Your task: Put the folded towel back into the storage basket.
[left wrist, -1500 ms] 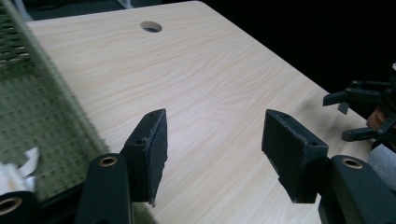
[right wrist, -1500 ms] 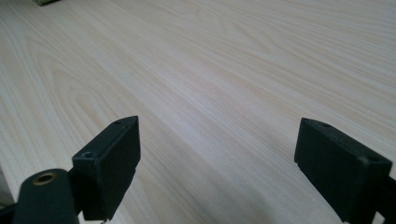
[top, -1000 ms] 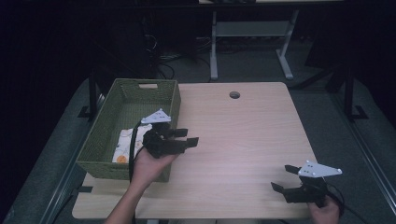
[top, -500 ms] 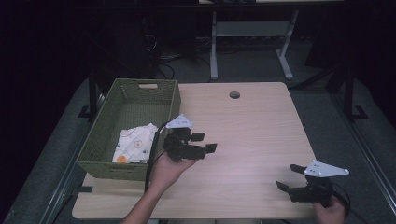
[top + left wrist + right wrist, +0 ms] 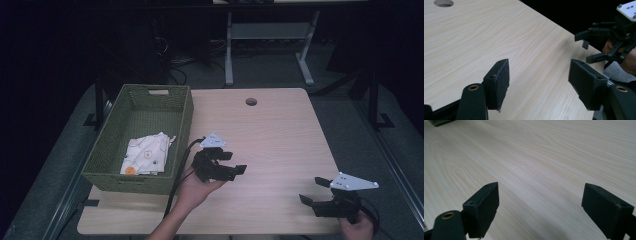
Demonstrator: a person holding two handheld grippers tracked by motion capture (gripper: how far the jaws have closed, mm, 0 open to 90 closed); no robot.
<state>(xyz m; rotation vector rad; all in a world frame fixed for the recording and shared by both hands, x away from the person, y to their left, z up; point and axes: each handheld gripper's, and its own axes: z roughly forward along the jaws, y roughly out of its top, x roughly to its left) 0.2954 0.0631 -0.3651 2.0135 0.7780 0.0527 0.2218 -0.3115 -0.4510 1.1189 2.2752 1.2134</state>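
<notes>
A green woven basket (image 5: 182, 117) stands on the left of the wooden table (image 5: 280, 135). In it lies a white patterned cloth (image 5: 145, 154). To the right of the basket, low over the table, a hand holds my left gripper (image 5: 236, 163). Its jaws have just been opening and stand wide apart with nothing between them (image 5: 539, 75). My right gripper (image 5: 312, 190) hovers near the table's front right corner, open and empty (image 5: 541, 192). The left gripper view also shows it (image 5: 584, 48) farther off.
A round cable hole (image 5: 251, 101) sits near the table's far edge. A black cable (image 5: 180, 167) trails from the left gripper down past the basket's right wall. Beyond the table, a desk frame (image 5: 270, 35) stands on the dark floor.
My left gripper has moved right from the basket's edge out over the table, and lower. The cloth lies uncovered in the basket. The right gripper has hardly moved.
</notes>
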